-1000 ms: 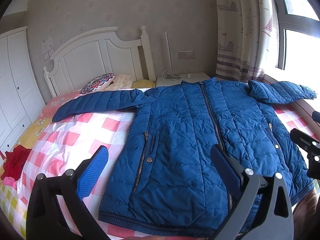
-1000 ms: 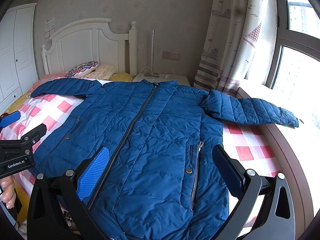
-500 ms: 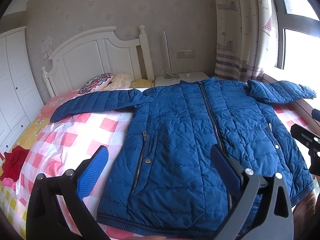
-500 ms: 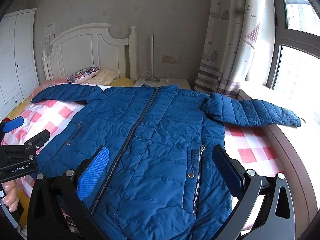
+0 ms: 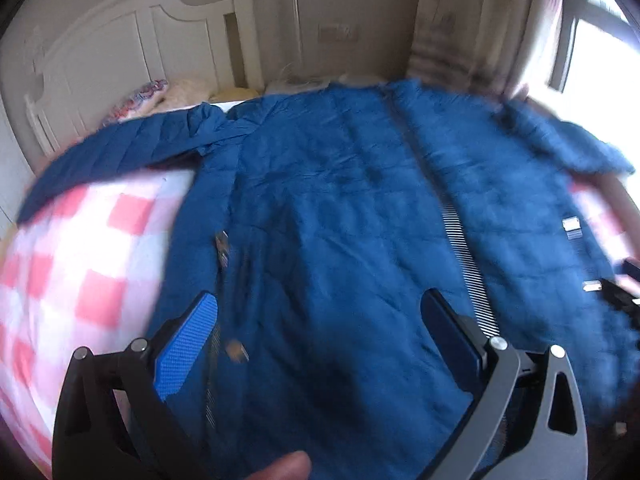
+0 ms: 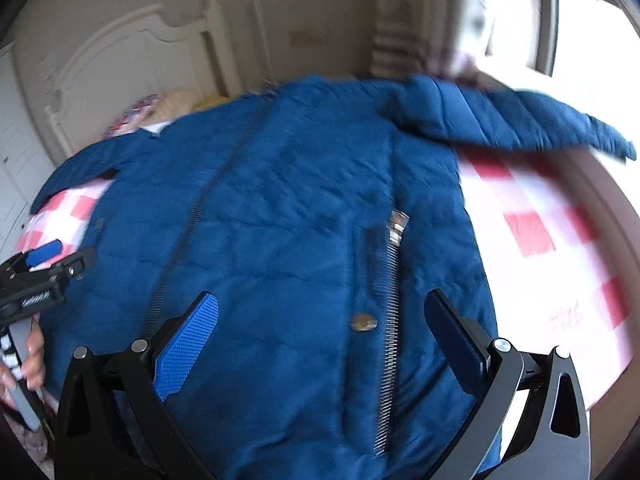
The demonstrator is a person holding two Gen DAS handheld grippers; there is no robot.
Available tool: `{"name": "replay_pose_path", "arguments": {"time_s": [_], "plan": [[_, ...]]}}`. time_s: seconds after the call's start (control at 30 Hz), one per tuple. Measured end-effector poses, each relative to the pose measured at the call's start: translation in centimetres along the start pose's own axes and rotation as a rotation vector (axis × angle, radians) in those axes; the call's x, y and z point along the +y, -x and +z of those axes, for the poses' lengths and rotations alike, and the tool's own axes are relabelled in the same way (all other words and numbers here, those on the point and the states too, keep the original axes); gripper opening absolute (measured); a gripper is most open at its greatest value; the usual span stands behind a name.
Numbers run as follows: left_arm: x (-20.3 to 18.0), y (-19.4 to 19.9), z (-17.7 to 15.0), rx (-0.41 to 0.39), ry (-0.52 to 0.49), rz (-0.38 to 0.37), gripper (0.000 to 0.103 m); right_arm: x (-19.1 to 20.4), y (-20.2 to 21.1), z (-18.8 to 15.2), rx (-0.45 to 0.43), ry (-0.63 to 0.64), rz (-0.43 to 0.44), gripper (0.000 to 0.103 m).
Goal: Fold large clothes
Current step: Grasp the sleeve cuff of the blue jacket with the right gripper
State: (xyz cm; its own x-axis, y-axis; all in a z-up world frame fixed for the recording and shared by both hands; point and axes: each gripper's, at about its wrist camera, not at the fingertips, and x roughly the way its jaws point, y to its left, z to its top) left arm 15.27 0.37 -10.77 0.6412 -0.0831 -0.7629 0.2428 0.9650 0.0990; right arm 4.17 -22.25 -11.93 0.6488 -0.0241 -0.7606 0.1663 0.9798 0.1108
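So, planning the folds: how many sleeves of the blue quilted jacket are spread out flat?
2: one sleeve stretches toward the white headboard side, the other toward the window; neither is folded in.

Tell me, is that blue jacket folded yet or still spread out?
Spread out: the blue jacket lies flat on the bed, zipped, both sleeves stretched sideways.

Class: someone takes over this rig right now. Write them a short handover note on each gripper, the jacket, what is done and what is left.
Left gripper: open, empty, above the jacket's lower front.
Right gripper: open, empty, over the hem area near the pocket zip.
Jacket: flat on the bed, zipped, face up, both sleeves spread outward.
Done: nothing folded.
Left: every fold; probably sleeves in first, then the body. Both views are blurred.
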Motion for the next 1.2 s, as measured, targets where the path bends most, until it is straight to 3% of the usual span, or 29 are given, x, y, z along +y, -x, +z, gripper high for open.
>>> {"name": "replay_pose_path", "arguments": {"time_s": [0.13, 0.23, 0.33, 0.53, 0.63, 0.67, 0.7, 0.73, 0.8, 0.83, 0.97, 1.1, 1.2], "plan": [[1.2, -4.5, 2.3, 0.035, -0.040, 0.065, 0.101, -4.4, -1.7, 1.8, 0.009, -0.105, 0.003, 0.099], [2.4, -7.3, 3.8, 0.075, 0.000, 0.023, 0.101, -8.5, -2.2, 4.8, -0.040, -0.203, -0.043, 0.099], [3.2, -9.3, 4.1, 0.068, 0.054, -0.019, 0.101, -13.0, -3.0, 7.8, -0.096, -0.303, -0.088, 0.099], [3.4, -10.0, 4.1, 0.065, 0.075, -0.033, 0.101, -20.9, -5.2, 13.0, -0.169, -0.490, -0.173, 0.099], [3.0, -9.8, 3.9, 0.066, 0.073, -0.030, 0.101, -23.6, -7.3, 14.4, -0.142, -0.556, -0.212, 0.099], [3.1, -9.9, 4.0, 0.067, 0.074, -0.031, 0.101, -24.0, -8.0, 14.6, -0.130, -0.570, -0.216, 0.096], [3.1, -9.8, 4.0, 0.067, 0.074, -0.030, 0.101, -24.2, -8.5, 14.7, -0.127, -0.578, -0.218, 0.075], [3.1, -9.8, 4.0, 0.066, 0.074, -0.031, 0.101, -24.3, -9.0, 14.9, -0.122, -0.578, -0.221, 0.067], [3.1, -9.9, 4.0, 0.066, 0.076, -0.033, 0.101, -23.7, -9.1, 15.5, -0.152, -0.560, -0.247, 0.045], [3.1, -9.8, 4.0, 0.066, 0.075, -0.033, 0.101, -22.7, -8.6, 16.0, -0.195, -0.534, -0.254, 0.041], [3.2, -9.8, 3.9, 0.066, 0.075, -0.033, 0.101, -16.6, -6.3, 19.0, -0.333, -0.308, -0.251, 0.037], [3.2, -9.8, 3.9, 0.066, 0.076, -0.035, 0.101, -7.0, -5.9, 20.7, -0.371, -0.031, -0.143, 0.037], [3.1, -9.8, 3.9, 0.065, 0.076, -0.035, 0.101, -1.2, -7.3, 19.9, -0.324, 0.142, -0.057, 0.038]]}}
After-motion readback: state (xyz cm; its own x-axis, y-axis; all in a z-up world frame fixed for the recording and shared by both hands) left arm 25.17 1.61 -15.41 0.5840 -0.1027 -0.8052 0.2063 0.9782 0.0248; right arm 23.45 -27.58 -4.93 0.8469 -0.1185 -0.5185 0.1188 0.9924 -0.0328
